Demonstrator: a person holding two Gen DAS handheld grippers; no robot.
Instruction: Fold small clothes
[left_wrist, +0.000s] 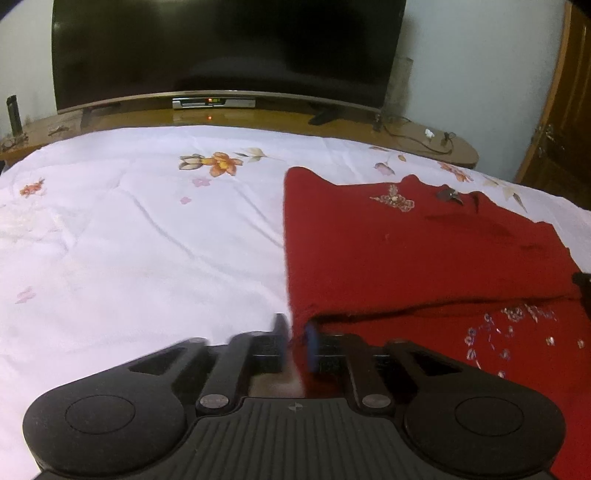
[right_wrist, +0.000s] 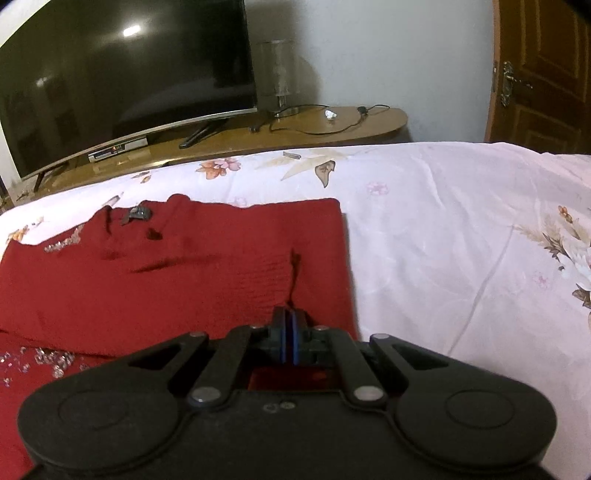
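Observation:
A red knitted garment (left_wrist: 406, 251) with beaded trim lies on the white floral bedsheet (left_wrist: 129, 240), its top layer folded over. My left gripper (left_wrist: 295, 332) is at the garment's left front corner, jaws a small gap apart with red cloth between them. In the right wrist view the garment (right_wrist: 166, 273) fills the left half. My right gripper (right_wrist: 290, 325) is shut on the folded layer's edge near its right side, the cloth puckered at the fingertips.
A large curved TV (left_wrist: 229, 48) stands on a wooden console (left_wrist: 258, 118) behind the bed, with a set-top box (left_wrist: 214, 102). A glass lamp (right_wrist: 279, 74) and cables lie at the console's right end. A wooden door (right_wrist: 543, 74) is at far right.

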